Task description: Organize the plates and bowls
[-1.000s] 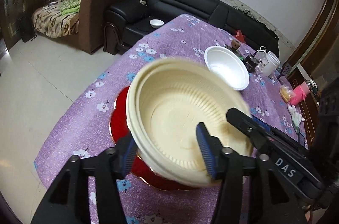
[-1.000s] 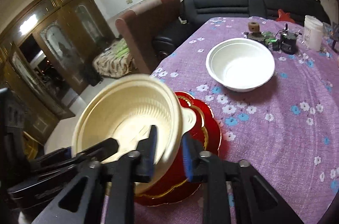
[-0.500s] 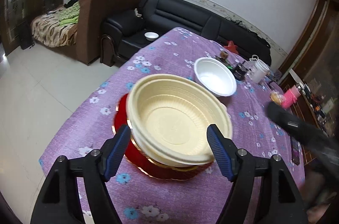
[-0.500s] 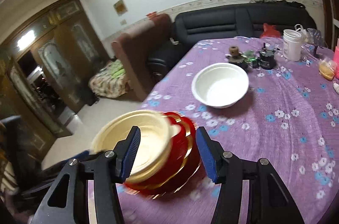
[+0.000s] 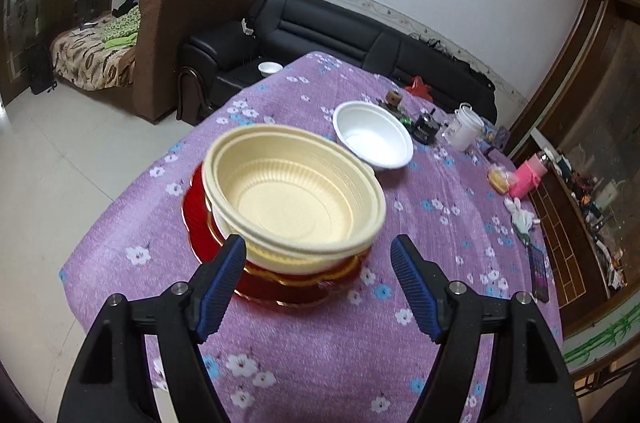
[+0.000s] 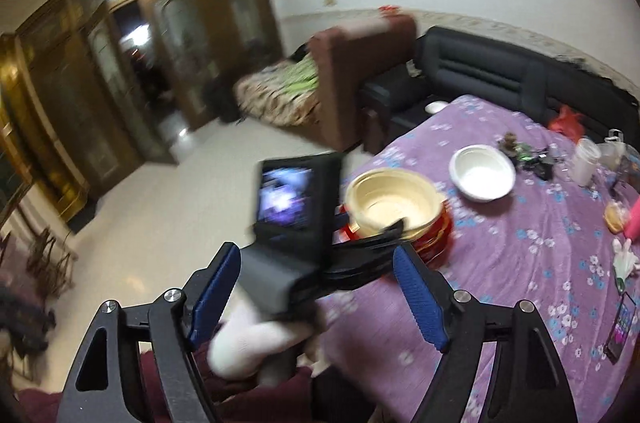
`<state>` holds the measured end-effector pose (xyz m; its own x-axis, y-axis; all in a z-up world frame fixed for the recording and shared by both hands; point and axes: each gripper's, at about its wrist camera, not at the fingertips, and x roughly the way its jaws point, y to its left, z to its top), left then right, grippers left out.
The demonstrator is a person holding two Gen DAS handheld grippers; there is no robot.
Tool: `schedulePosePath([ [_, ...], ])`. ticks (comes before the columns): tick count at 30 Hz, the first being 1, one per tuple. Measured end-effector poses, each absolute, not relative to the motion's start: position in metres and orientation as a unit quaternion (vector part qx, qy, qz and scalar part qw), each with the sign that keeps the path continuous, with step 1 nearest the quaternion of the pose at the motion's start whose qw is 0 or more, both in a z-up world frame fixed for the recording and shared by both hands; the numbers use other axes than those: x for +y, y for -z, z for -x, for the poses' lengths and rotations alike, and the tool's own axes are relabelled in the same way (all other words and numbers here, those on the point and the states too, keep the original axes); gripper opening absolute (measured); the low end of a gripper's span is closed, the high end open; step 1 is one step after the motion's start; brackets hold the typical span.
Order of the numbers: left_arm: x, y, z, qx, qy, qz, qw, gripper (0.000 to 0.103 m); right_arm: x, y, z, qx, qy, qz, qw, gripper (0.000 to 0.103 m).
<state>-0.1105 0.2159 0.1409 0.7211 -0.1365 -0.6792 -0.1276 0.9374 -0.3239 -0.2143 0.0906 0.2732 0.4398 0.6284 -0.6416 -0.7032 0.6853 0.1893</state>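
Observation:
Two cream bowls [image 5: 296,199] sit nested on a stack of red plates [image 5: 280,283] on the purple flowered tablecloth [image 5: 320,351]. My left gripper [image 5: 318,259] hangs open just short of the stack, touching nothing. In the right wrist view my right gripper [image 6: 316,263] is high and well back from the table, its jaws opening with nothing between them. Below it are the left gripper's black body and screen [image 6: 296,203], held by a white-gloved hand [image 6: 256,343], and the cream bowls [image 6: 390,203]. A white bowl [image 5: 374,135] stands alone further along the table.
Behind the white bowl are small dark gadgets [image 5: 424,127] and a white jar [image 5: 464,127]. A pink container [image 5: 528,179] and a phone [image 5: 538,271] lie at the table's right side. A black sofa [image 5: 360,39] and brown armchair [image 5: 168,35] stand beyond the table.
Both grippers have opened and let go of the top cream bowl, which now rests in the lower one. The left drew back a little; the right rose and pulled far back.

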Motion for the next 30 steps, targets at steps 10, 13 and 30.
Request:
schedulePosePath([
  [10, 0.188, -0.139, 0.110, 0.383, 0.007, 0.159, 0.910, 0.074, 0.041, -0.273, 0.229, 0.335, -0.370, 0.033, 0.866, 0.083],
  [13, 0.183, -0.139, 0.110, 0.383, 0.011, 0.157, 0.910, 0.074, 0.031, -0.269, 0.225, 0.343, -0.352, 0.022, 0.871, 0.083],
  [30, 0.178, -0.128, 0.113, 0.387, 0.025, 0.142, 0.911, 0.077, -0.124, -0.107, 0.073, 0.480, -0.163, -0.176, 0.844, 0.084],
])
